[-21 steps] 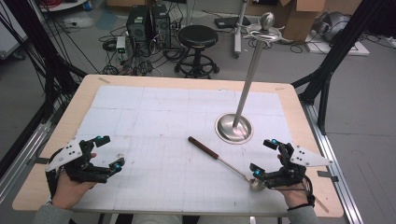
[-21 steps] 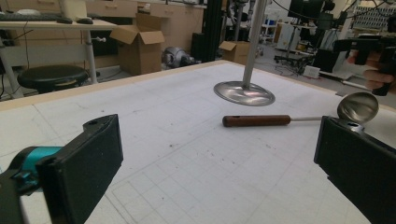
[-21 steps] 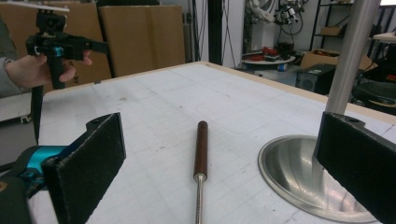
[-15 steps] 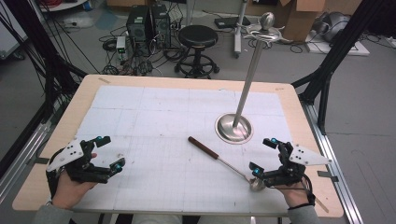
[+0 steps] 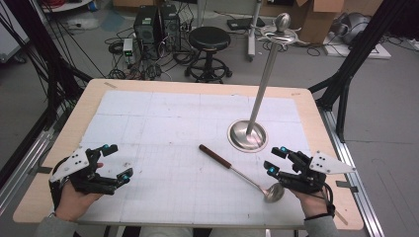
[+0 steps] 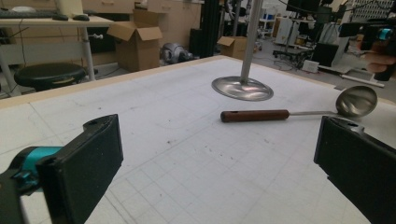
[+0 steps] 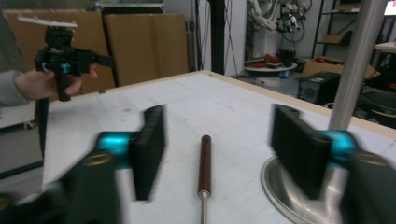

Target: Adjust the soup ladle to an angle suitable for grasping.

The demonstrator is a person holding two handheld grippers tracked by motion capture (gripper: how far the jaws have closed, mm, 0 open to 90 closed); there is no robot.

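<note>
A ladle (image 5: 242,173) with a brown wooden handle (image 6: 254,115) and a steel bowl (image 6: 356,100) lies slanted on the white gridded mat (image 5: 173,123). Just behind it stands a steel stand, a round base (image 5: 247,136) with a tall pole (image 5: 262,84). My right gripper (image 5: 274,160) hovers open at the front right, beside the ladle's bowl. In the right gripper view the handle (image 7: 204,163) lies ahead between the jaws of my right gripper (image 7: 224,144), untouched. My left gripper (image 5: 117,161) is open at the front left with nothing between the jaws (image 6: 219,154).
The mat covers a wooden table (image 5: 89,98). A black stool (image 5: 210,39), a computer tower (image 5: 148,24) and cables sit on the floor behind it. Black frame posts (image 5: 346,74) flank the table. Cardboard boxes (image 6: 135,42) stand farther off.
</note>
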